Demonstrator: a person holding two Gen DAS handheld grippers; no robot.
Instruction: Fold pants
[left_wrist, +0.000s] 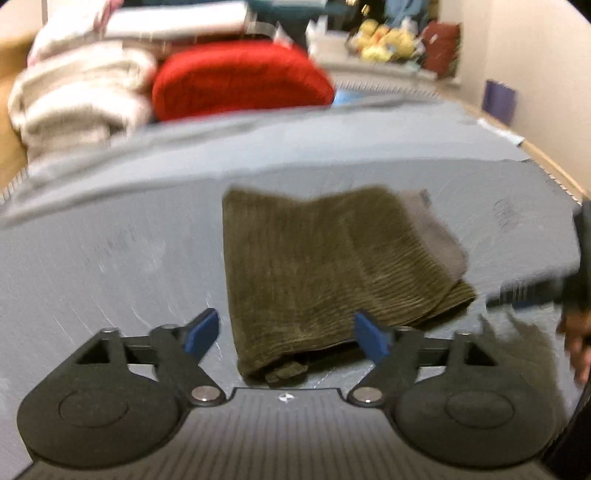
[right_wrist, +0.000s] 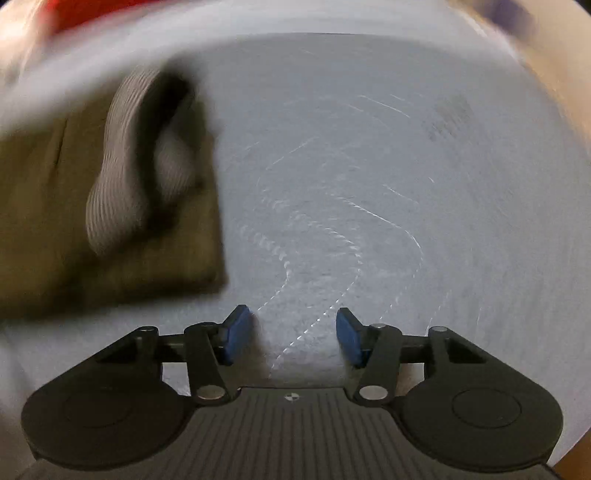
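From my left gripper (left_wrist: 286, 334) I see the pants (left_wrist: 332, 273) folded into a thick olive rectangle of ribbed corduroy, lying on the grey mat (left_wrist: 110, 266) at about one o'clock from the wide-apart, empty blue pads. A grey lining flap (left_wrist: 436, 236) shows at its three o'clock edge. My right gripper (right_wrist: 293, 338) stands moderately apart, holding nothing; there the pants (right_wrist: 44, 206) lie at ten o'clock, blurred, clear of the fingers.
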